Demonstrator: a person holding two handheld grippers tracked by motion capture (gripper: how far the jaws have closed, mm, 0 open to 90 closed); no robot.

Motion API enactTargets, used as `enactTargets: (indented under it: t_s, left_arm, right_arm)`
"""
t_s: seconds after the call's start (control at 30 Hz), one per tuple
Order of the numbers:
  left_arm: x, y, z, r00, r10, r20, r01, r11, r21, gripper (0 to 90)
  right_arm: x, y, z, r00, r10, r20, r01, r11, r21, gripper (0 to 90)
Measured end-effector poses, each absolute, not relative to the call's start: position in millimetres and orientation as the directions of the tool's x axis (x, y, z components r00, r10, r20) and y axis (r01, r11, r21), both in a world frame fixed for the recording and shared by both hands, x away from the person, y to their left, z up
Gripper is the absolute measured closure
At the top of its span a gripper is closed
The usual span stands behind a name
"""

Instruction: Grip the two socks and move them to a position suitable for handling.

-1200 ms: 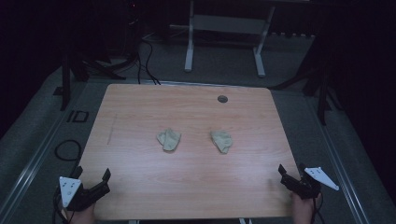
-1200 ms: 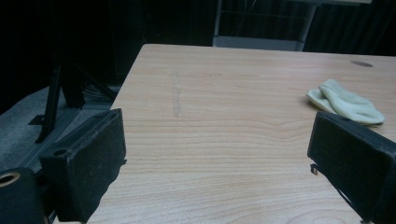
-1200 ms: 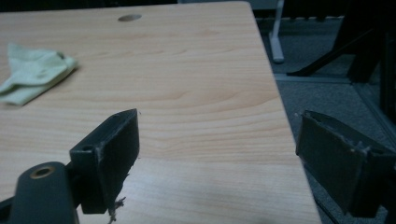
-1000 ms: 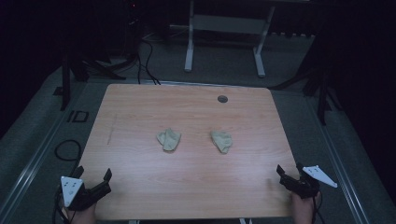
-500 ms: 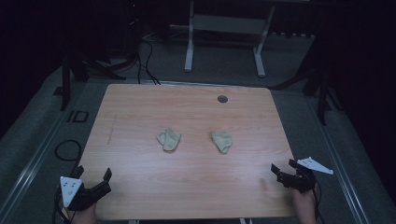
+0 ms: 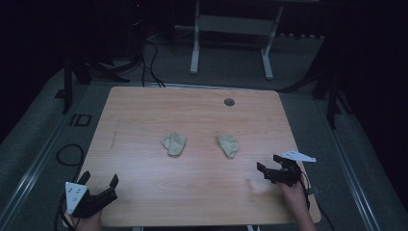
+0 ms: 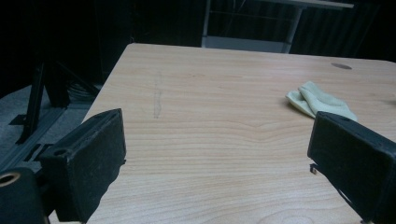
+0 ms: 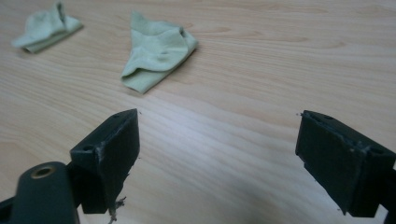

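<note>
Two crumpled pale green cloths lie near the middle of the wooden table [image 6: 144,115]: a left cloth [image 6: 174,143] and a right cloth [image 6: 228,145]. My left gripper [image 6: 100,181] hovers at the front left corner, open and holding nothing; its view shows the left cloth [image 7: 319,103] far ahead on the right. My right gripper [image 6: 270,165] is over the front right of the table, open, a short way in front of the right cloth [image 8: 157,52]. Beyond that one, the right gripper view shows the other cloth [image 8: 45,29] at the upper left.
A small dark round grommet [image 6: 229,102] sits near the table's far edge. Behind the table stands a white metal frame [image 6: 231,33] on grey floor. Cables [image 6: 67,155] and dark stands lie to the left of the table.
My right gripper has moved from the table's front right corner inward and forward, toward the right cloth. My left gripper has stayed put.
</note>
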State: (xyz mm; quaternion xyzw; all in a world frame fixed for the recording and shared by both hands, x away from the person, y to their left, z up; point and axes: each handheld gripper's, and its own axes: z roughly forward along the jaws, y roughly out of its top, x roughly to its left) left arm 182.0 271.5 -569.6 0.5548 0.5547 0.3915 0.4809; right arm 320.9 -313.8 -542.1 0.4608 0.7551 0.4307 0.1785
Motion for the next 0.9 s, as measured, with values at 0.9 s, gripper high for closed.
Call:
enactTargets:
  t_s: [0.9]
  left_arm:
    - [183.5, 265.9, -569.8, 0.137, 0.987, -0.079, 0.249, 0.043, 0.967, 4.5]
  right_arm:
    - [398.5, -195.6, -534.9, -0.622, 0.783, 0.003, 0.524, 0.414, 0.744, 38.5]
